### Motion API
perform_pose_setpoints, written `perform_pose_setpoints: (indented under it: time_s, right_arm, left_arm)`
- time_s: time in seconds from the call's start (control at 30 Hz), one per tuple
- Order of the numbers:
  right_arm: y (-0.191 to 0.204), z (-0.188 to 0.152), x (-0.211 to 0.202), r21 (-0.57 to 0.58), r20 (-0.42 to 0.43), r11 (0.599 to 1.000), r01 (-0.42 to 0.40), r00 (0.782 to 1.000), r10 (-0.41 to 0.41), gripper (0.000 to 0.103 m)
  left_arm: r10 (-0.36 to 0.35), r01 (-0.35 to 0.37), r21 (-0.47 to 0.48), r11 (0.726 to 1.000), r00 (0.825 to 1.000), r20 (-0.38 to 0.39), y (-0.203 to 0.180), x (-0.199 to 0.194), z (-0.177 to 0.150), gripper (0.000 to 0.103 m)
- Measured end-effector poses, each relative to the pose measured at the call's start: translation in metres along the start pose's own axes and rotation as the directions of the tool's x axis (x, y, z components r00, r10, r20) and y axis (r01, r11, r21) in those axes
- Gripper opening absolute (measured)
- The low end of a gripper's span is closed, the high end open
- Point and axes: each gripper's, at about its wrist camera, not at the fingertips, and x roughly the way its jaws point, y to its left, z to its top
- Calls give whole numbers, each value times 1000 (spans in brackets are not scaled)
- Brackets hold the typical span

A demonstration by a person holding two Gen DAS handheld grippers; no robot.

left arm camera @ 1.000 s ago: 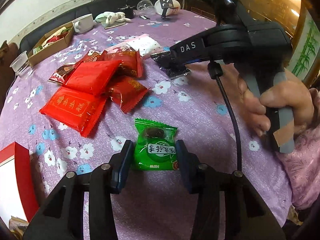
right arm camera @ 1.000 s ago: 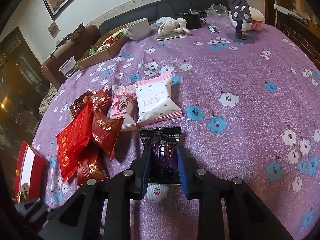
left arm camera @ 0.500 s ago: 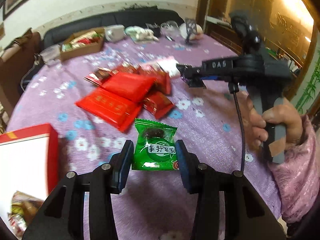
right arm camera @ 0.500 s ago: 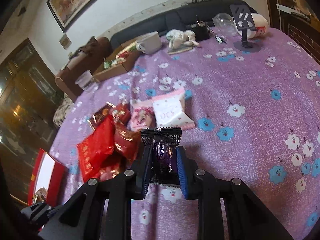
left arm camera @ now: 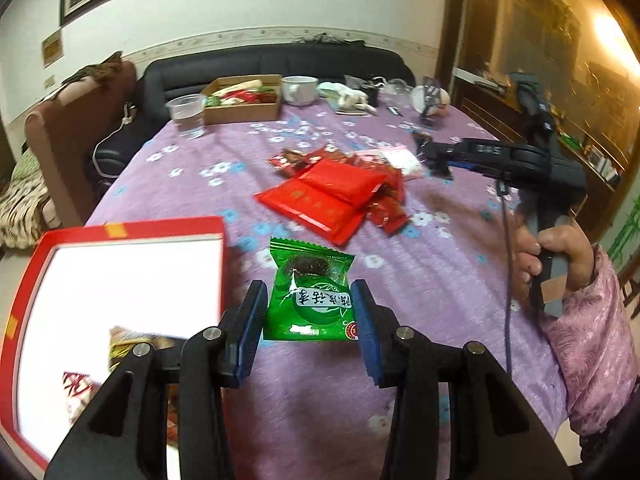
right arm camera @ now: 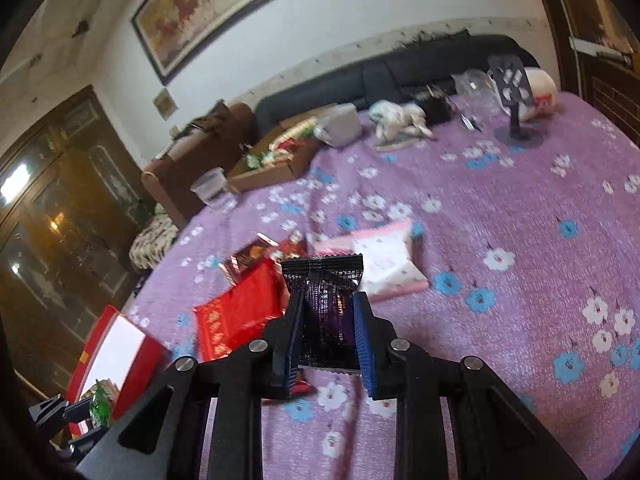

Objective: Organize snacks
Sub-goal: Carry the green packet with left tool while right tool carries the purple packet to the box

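Note:
My left gripper [left arm camera: 310, 320] is shut on a green snack packet [left arm camera: 310, 294] and holds it above the purple flowered tablecloth, just right of a red box [left arm camera: 120, 232] with a white inside. My right gripper [right arm camera: 326, 336] is shut on a black and purple snack packet [right arm camera: 326, 308], lifted above the table. The right gripper also shows in the left wrist view [left arm camera: 436, 160], past a pile of red packets [left arm camera: 336, 196]. The red packets [right arm camera: 240, 312] and pink-white packets [right arm camera: 388, 264] lie ahead of the right gripper. The left gripper with its green packet shows at the lower left of the right wrist view [right arm camera: 96, 404].
A cardboard box of snacks [left arm camera: 244, 104], a clear plastic cup [left arm camera: 186, 114], a white mug [left arm camera: 298, 88] and a black phone stand [right arm camera: 516, 112] stand at the table's far end. A sofa [left arm camera: 280, 64] lies beyond. The red box also shows in the right wrist view [right arm camera: 116, 356].
Both grippers have risen and swung left with their packets. The red box has come much closer on the left of the left wrist view.

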Motion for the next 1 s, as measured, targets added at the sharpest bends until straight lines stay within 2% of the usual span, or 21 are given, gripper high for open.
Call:
perform_pose_setpoints:
  time_s: [0.13,0.27,0.4,0.63,0.73,0.83,0.93,1.0]
  right_arm:
    - [15,-2,-8,-64,43,997,-51,998,54,24]
    - [34,-9,-7,-145,43,986,-78,995,85,24]
    - [45,-16,2,-201,14,978,-60,998,64,24]
    - [52,-22,9,-204,-6,979,-18,1000,18,25]
    - [85,-28,8,-261,-35,964,-53,998,45,24]
    - [135,-38,8,-328,-86,934,-138,990,116,24]
    - [183,-49,16,-357,-141,901,-247,968,209,24]
    - [210,-58,26,-369,-176,884,-287,956,236,24]
  left_arm:
    - [32,-32,-26,999,999,7,16,-7,-4,41]
    - [65,-64,-53,997,998,10,30,-14,-8,41]
    - [93,-93,-81,992,996,7,43,-19,-13,41]
    - [110,-106,-127,986,994,22,66,-31,-21,41]
    - [131,-125,-145,982,991,33,80,-38,-24,41]
    - [157,-148,-182,972,987,38,98,-44,-30,41]
    - [187,-176,-217,960,982,29,118,-50,-40,41]
    - [209,-197,-230,953,978,27,128,-54,-47,41]
